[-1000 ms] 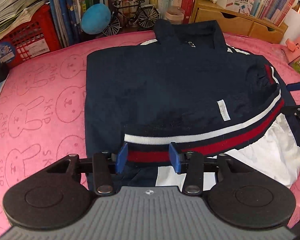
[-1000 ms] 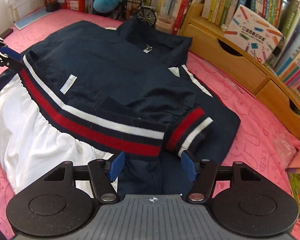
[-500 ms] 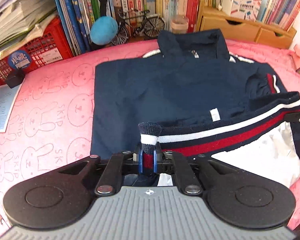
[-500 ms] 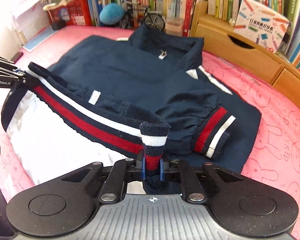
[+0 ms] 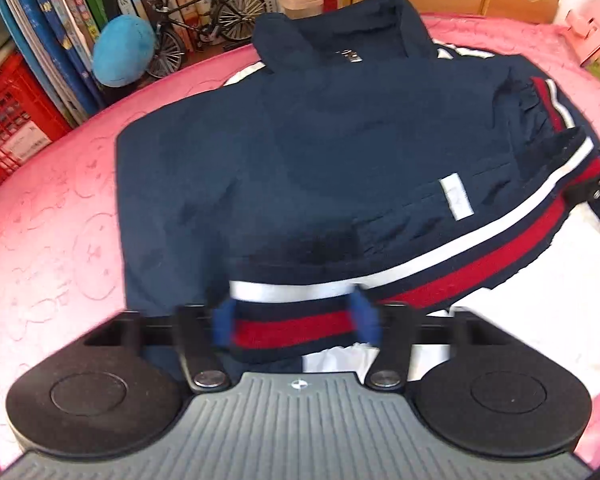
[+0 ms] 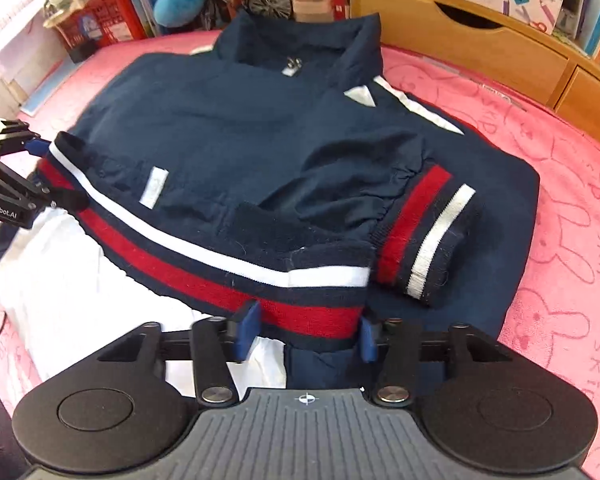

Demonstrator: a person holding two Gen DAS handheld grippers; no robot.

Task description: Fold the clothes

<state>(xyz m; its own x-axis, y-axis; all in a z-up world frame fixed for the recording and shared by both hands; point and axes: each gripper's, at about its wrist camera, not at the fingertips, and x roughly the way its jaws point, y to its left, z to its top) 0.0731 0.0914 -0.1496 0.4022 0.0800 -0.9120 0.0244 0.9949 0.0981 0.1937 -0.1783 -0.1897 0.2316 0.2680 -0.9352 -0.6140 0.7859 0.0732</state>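
Two hand-held grippers stand at the near edge of a dark blue jacket (image 5: 320, 152), which lies on a pink bed cover (image 5: 52, 240) with its collar (image 6: 300, 40) pointing away, toward the books. The striped hem (image 6: 220, 264) of the jacket is turned up and over, so the white lining (image 6: 80, 280) shows below it.

The left hand-held gripper (image 5: 296, 320) has its fingers apart, one on each side of the left end of the hem; the band sits between them but is not pinched. The right hand-held gripper (image 6: 306, 330) is the same at the right end: the fingers are spread, with the hem between them and not squeezed.

The long axis of the hem runs from left to right, across both grippers, and each hand is near its own end. The collar lies straight ahead of both. One sleeve cuff (image 6: 420, 236) is folded in on the right side and rests just beside the right end of the hem.

This scene fits two stages: the fingers are about to close on the hem, or they have just let it go. The pictures do not settle which.
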